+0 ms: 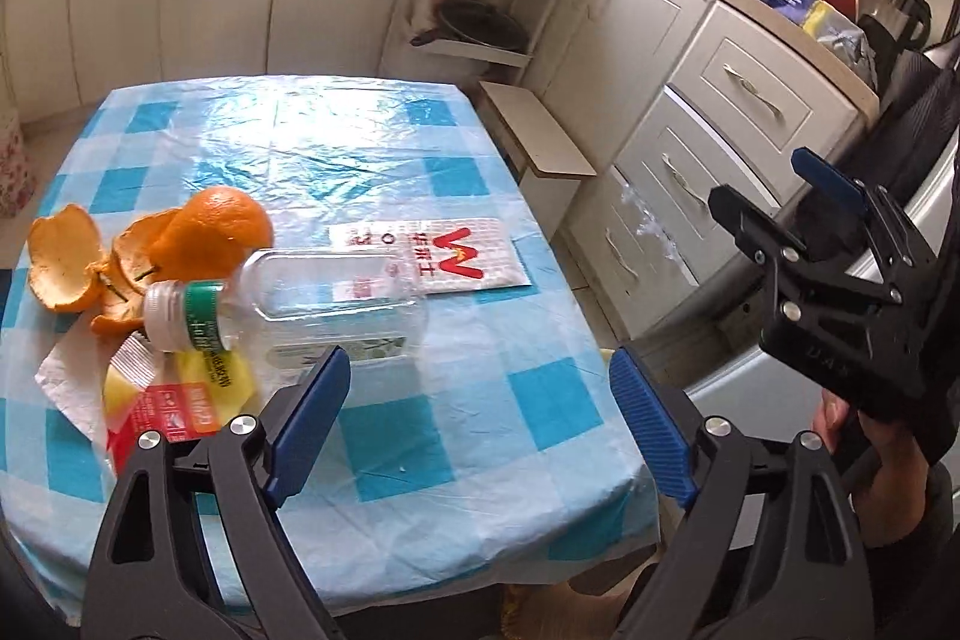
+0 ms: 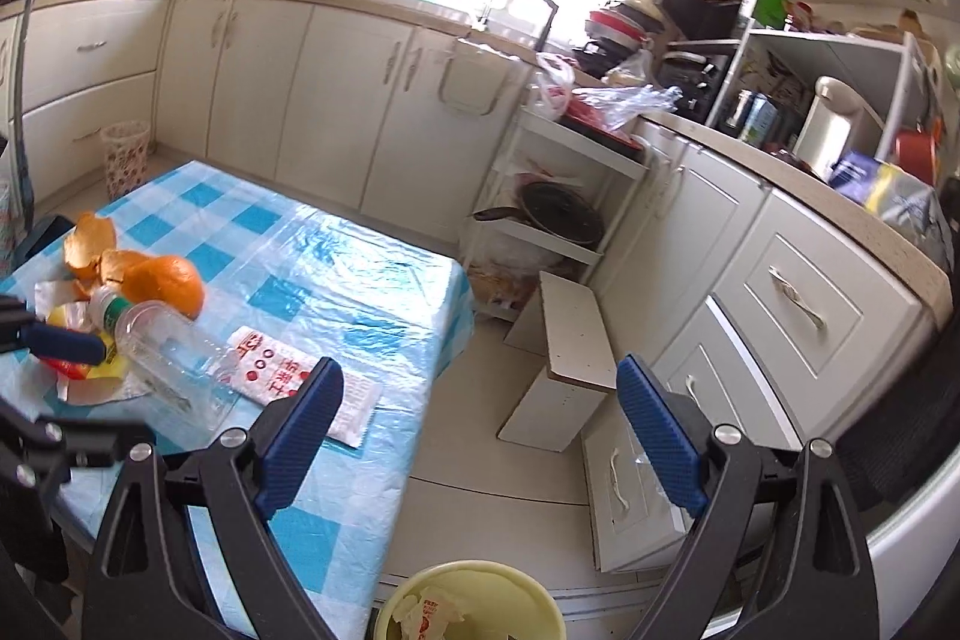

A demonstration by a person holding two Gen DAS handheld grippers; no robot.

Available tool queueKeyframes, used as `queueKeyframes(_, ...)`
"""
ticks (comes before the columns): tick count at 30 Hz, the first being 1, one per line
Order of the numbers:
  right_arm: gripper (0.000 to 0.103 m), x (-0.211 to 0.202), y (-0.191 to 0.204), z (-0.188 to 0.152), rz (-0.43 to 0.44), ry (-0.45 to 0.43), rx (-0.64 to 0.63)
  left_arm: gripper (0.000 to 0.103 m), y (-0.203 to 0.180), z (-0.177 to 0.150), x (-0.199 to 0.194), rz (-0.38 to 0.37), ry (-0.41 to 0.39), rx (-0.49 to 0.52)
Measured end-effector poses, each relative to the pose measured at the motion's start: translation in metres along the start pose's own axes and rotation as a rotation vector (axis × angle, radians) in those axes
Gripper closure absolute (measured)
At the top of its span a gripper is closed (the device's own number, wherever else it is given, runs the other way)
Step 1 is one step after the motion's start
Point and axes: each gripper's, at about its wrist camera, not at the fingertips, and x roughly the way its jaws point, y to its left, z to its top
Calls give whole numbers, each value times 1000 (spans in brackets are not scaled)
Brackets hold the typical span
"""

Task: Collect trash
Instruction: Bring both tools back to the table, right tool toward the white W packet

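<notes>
Left wrist view, item list. Left gripper (image 1: 480, 400): jaws apart, empty, above the checked table (image 1: 468, 436). Ahead and to its left, still uncollected: clear plastic bottle (image 1: 300, 298) lying on its side, orange peel (image 1: 66, 268) and an orange piece (image 1: 216, 232) beyond the bottle's cap, red-and-yellow wrapper (image 1: 174, 400) on a white tissue (image 1: 72, 382) under the cap end, flat printed sachet (image 1: 444, 256) beyond the bottle.

Right gripper (image 2: 480, 430): jaws apart, empty, off the table's edge, above a pale yellow bin (image 2: 474, 598) below it. Bin already holds some wrappers; judged early to midway.

Surroundings: cabinets (image 2: 336, 100), white step stool (image 2: 570, 340) on the floor. Nothing blocks the bottle.
</notes>
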Motion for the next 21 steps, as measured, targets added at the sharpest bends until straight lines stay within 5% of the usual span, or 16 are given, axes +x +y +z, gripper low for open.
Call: queueKeyframes(21, 14, 17, 53, 10, 143, 24, -61, 18, 42, -3, -7, 139, 28, -12)
